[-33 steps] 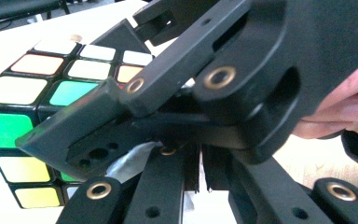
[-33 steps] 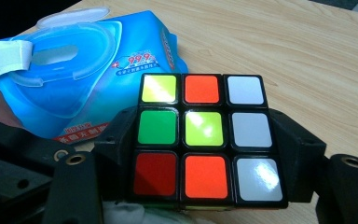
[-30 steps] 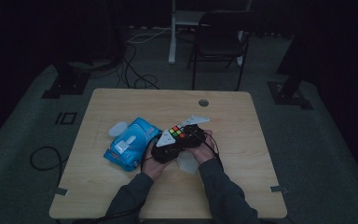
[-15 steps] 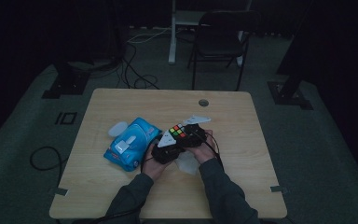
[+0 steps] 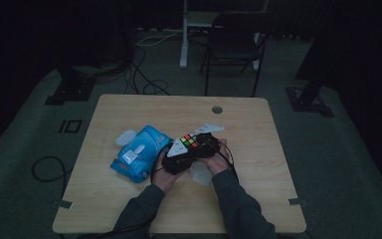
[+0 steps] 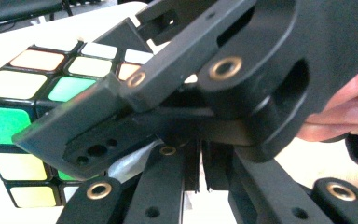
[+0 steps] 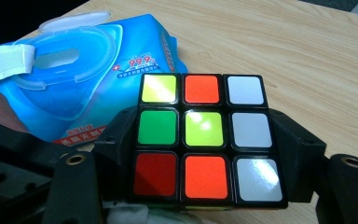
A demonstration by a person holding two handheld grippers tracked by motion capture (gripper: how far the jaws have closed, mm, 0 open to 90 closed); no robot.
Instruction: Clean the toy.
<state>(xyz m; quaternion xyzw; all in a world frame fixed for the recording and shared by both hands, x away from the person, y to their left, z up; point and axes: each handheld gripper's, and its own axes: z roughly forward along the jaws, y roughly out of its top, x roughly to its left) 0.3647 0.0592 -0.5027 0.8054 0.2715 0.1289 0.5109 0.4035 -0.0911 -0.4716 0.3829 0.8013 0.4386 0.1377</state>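
Cube [image 7: 204,140] sits clamped between your right gripper's [image 7: 205,154] jaws, low over the table [image 5: 258,124] near your edge. Your left gripper [image 6: 196,172] has its jaws together, pressed against the right one. Beyond lies a blue wipes pack [image 7: 74,74].

A blue wet-wipe pack [image 5: 140,158] lies on the wooden table [image 5: 258,129], a black chair [image 5: 235,45] beyond.

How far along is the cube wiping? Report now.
Done: the wipes pack lies open, with one white wipe out. In hand: the right tongs clamp the cube, and the left tongs look shut on the wipe beneath it. Left: how much of the cube is wiped cannot be told.
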